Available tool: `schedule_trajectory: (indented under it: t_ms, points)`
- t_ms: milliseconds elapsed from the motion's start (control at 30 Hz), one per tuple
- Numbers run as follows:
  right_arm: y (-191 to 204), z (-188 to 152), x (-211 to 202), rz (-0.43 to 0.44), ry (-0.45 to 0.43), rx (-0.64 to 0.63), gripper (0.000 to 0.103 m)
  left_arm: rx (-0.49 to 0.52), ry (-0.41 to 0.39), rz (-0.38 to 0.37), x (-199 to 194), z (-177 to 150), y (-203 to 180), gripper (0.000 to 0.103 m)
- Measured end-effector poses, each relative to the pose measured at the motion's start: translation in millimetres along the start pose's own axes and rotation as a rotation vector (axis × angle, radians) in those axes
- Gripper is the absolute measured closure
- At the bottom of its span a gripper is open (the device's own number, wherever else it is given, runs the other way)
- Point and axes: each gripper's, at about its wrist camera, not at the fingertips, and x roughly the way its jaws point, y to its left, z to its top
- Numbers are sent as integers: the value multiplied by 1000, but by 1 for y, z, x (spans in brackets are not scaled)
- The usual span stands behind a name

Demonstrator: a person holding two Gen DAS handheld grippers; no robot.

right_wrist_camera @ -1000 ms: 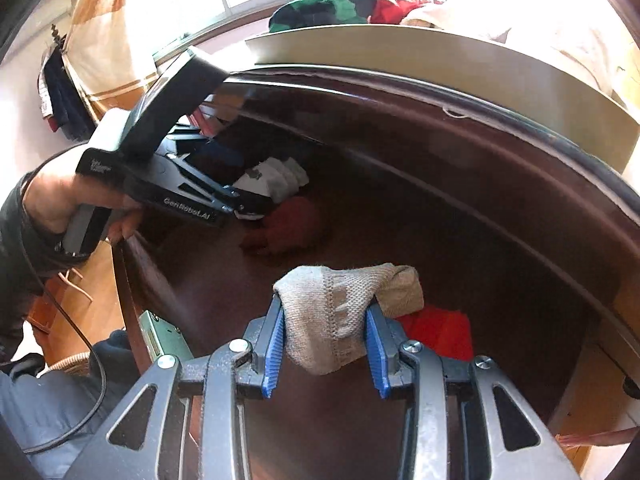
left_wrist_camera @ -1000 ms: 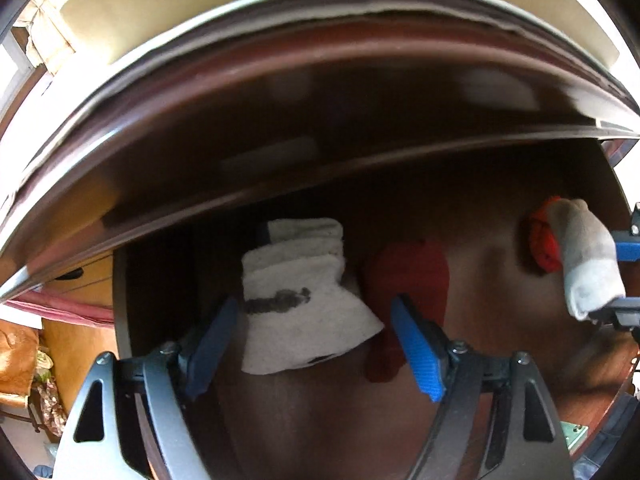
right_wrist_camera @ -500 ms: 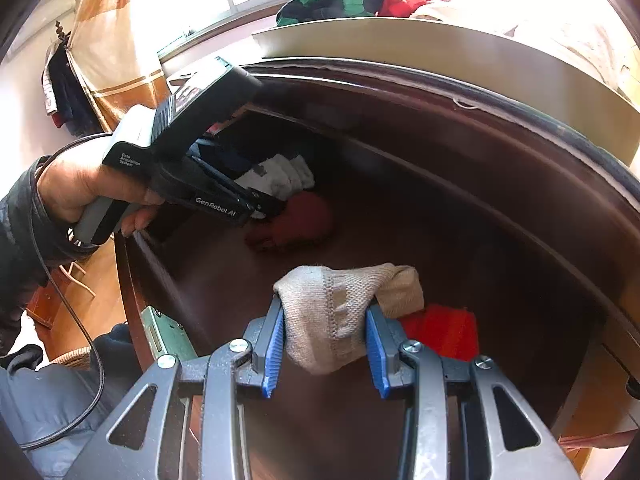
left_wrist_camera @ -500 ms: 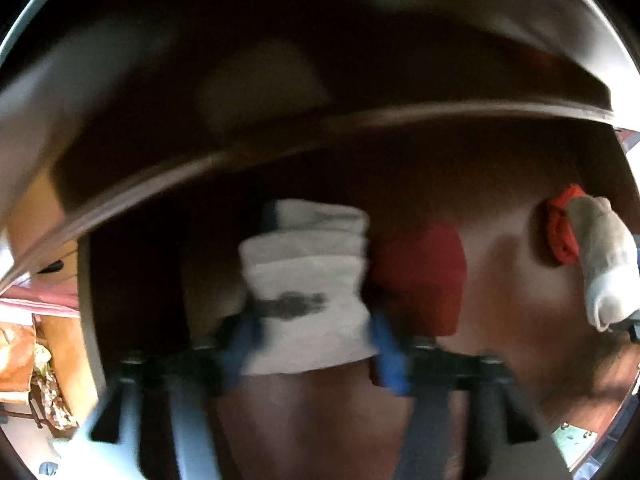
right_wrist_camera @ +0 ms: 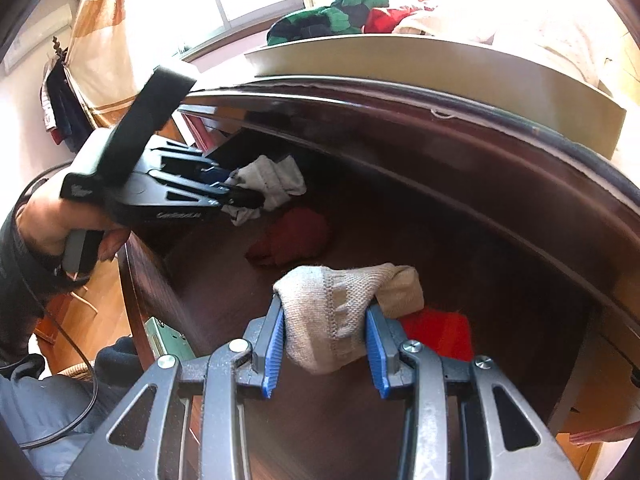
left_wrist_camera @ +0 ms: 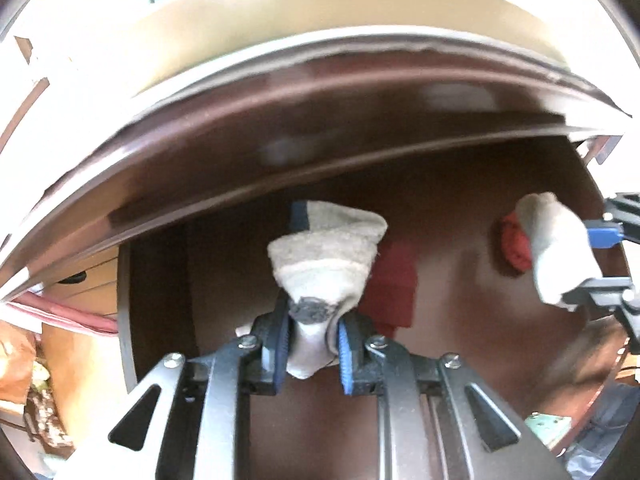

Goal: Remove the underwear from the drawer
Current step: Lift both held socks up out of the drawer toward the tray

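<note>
Closest to the lens, the right claw (right_wrist_camera: 325,346) holds a beige knit piece (right_wrist_camera: 340,312) pinched between its blue pads, low over the floor of the open dark-wood drawer (right_wrist_camera: 500,216), with a bright red garment (right_wrist_camera: 440,330) lying just behind it. On the other side, the left claw (left_wrist_camera: 313,346) has just been closing and now squeezes the bunched lower end of a white folded piece (left_wrist_camera: 326,256) with a dark mark, the fabric fanning out above the pads. A dark red garment (right_wrist_camera: 292,236) lies on the drawer floor between the two grips. Both pieces appear secured, so the step in hand looks like the lift-out; the next move calls for raising each claw up and back toward the person. The overhanging dresser top (right_wrist_camera: 420,60), with green and red clothes (right_wrist_camera: 340,12) piled on it, stands close above the drawer's back half, and the front rail (right_wrist_camera: 140,300) must be cleared. A hand (right_wrist_camera: 44,224) grips the left tool's handle.
</note>
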Motion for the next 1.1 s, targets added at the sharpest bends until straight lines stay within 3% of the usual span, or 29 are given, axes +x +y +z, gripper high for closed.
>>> schedule_trajectory:
  t_ms: [433,633,1100]
  points:
    - [-4,-7,-22,11,-104,7,64,-105,-216,-59,-45,-63,20,85]
    - [-8,-17,-31,18,-138,15,64,-119,-271,-45,-67,-98,34,85]
    - [-7,-25,-41,13,-193,7,64,-125,-366,12,-88,-126,13,85]
